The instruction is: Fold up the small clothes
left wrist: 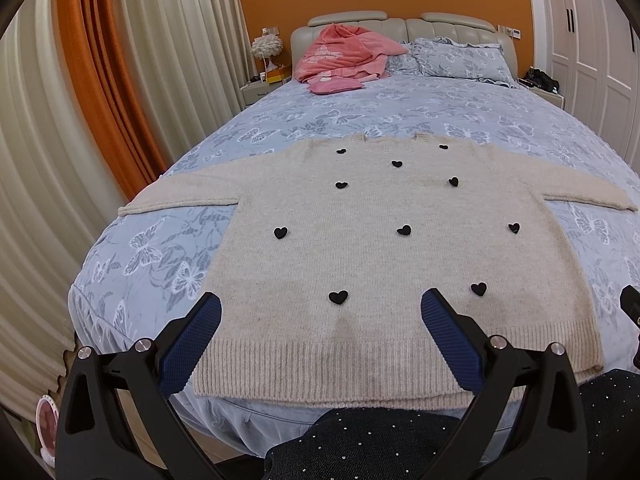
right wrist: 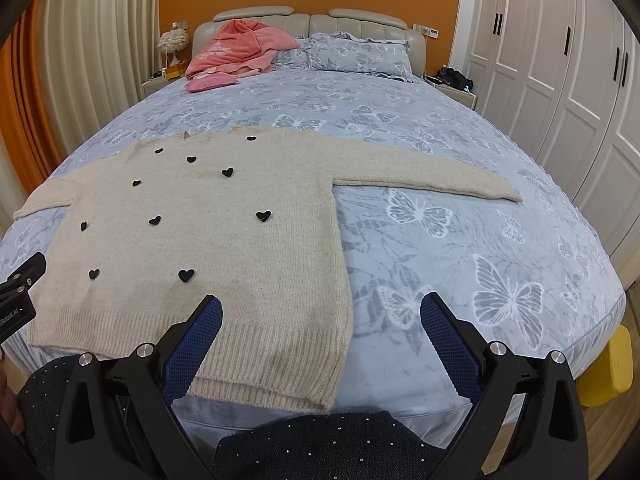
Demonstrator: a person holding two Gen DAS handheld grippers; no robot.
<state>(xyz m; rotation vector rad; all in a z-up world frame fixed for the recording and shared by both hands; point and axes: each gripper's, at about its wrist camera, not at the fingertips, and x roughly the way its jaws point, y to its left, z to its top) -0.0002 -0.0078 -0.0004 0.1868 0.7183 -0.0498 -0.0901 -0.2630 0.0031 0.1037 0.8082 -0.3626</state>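
Observation:
A cream knit sweater [left wrist: 380, 248] with small black hearts lies flat, front up, on the bed, both sleeves spread out sideways, its ribbed hem at the near bed edge. It also shows in the right wrist view [right wrist: 208, 232], with its right sleeve [right wrist: 432, 178] stretched toward the right. My left gripper [left wrist: 320, 312] is open and empty, hovering above the hem near the sweater's lower left part. My right gripper [right wrist: 320, 312] is open and empty above the sweater's lower right corner.
The bed [left wrist: 420, 108] has a blue butterfly-print cover. A pink garment [left wrist: 344, 54] and pillows [left wrist: 460, 60] lie at the headboard. Curtains [left wrist: 80, 120] hang at the left, white wardrobes [right wrist: 560, 60] stand at the right. A yellow object [right wrist: 608, 368] sits by the bed's right corner.

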